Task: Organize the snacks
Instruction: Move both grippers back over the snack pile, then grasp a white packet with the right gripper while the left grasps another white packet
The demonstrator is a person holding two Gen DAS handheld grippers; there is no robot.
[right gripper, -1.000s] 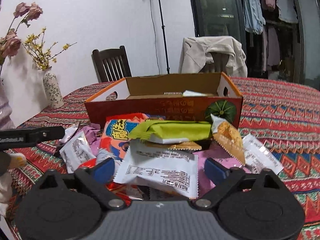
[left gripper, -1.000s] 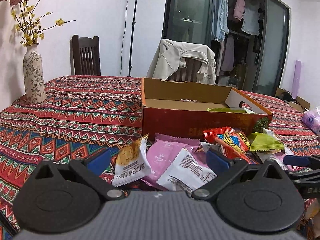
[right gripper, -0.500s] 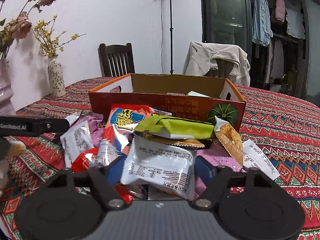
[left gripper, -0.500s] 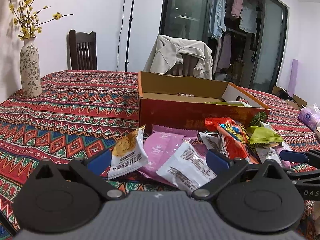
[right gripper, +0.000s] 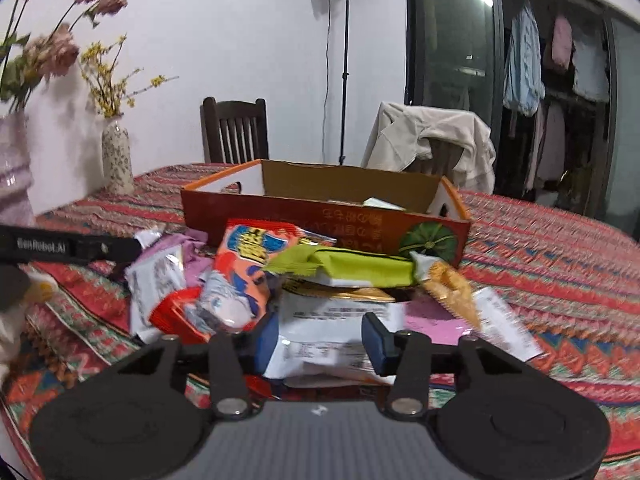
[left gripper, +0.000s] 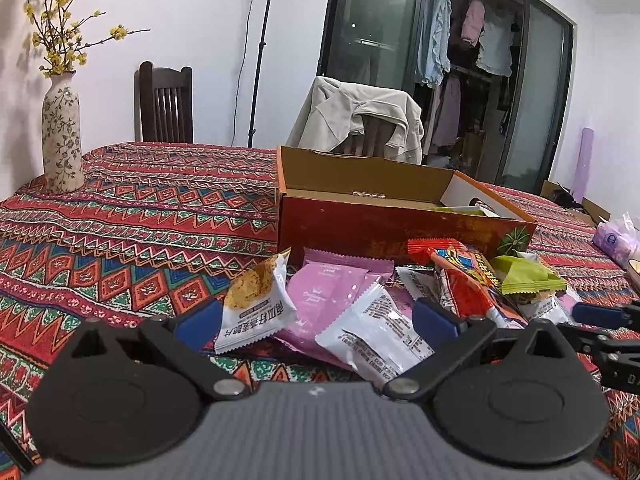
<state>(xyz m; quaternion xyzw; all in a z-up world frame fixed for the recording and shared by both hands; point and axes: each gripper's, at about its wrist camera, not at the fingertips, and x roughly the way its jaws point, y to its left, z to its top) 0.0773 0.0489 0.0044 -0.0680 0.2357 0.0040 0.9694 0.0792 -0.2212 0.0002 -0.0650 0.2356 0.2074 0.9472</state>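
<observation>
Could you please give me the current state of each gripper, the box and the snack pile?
Left gripper: open, white and pink packets between its fingers, ungripped.
Right gripper: closing around a white printed snack packet.
Orange-red cardboard box: open-topped, a few items inside.
Pile of wrapped snacks: loose on the patterned tablecloth, before the box.

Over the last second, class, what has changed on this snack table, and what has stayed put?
The right gripper has pushed into the pile, its jaws closing around the white packet from wide open. The left gripper stays open over its packets. The cardboard box and the rest of the pile have not shifted.
</observation>
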